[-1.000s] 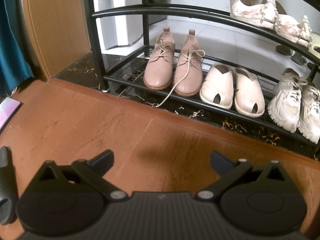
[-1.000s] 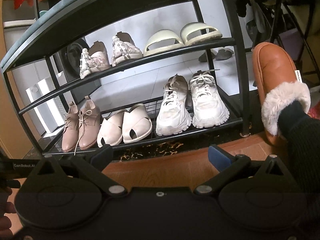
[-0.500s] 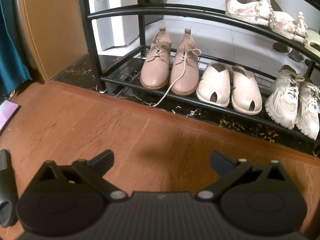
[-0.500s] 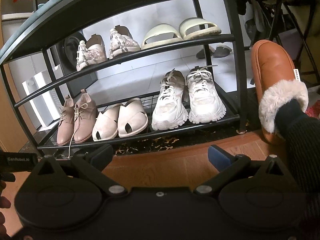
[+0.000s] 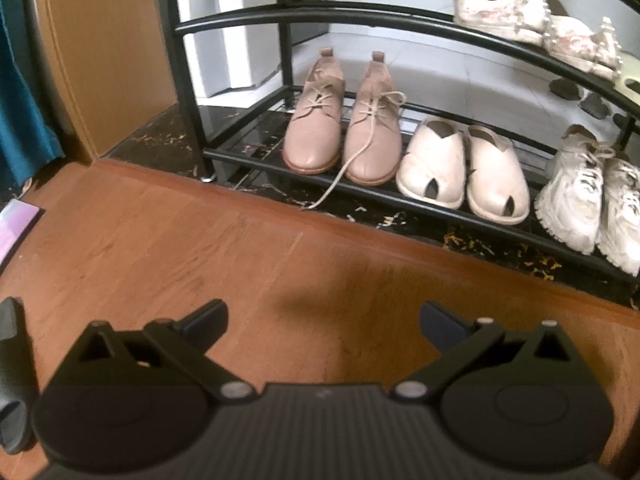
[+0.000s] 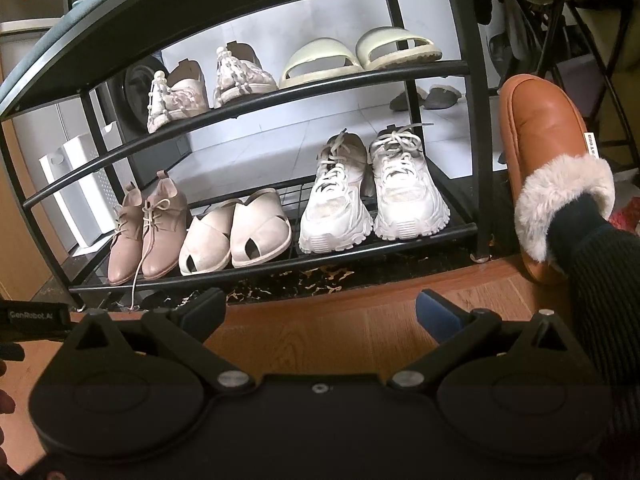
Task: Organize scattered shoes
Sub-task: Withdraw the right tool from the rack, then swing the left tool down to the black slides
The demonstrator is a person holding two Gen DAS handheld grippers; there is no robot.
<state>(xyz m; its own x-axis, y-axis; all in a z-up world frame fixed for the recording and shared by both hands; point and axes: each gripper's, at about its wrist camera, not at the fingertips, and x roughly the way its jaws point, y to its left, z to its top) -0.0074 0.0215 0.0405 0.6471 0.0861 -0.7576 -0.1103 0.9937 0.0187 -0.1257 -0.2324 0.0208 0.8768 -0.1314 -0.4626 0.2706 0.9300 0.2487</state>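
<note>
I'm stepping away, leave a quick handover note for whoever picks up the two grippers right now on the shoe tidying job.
Left gripper: open, empty, above the wood floor.
Right gripper: open, empty, facing the shoe rack.
Bottom shelf, left to right: pink lace-up shoes, beige peep-toe flats, white sneakers.
Upper shelf: beaded floral shoes, pale slides.
Done: five pairs sit on the rack in pairs.
Left: one lace of the pink pair hangs over the shelf edge to the floor. A dark object lies at the left edge of the left view; I cannot tell whether it is a shoe. The tan fur-lined slipper is on the person's foot.
</note>
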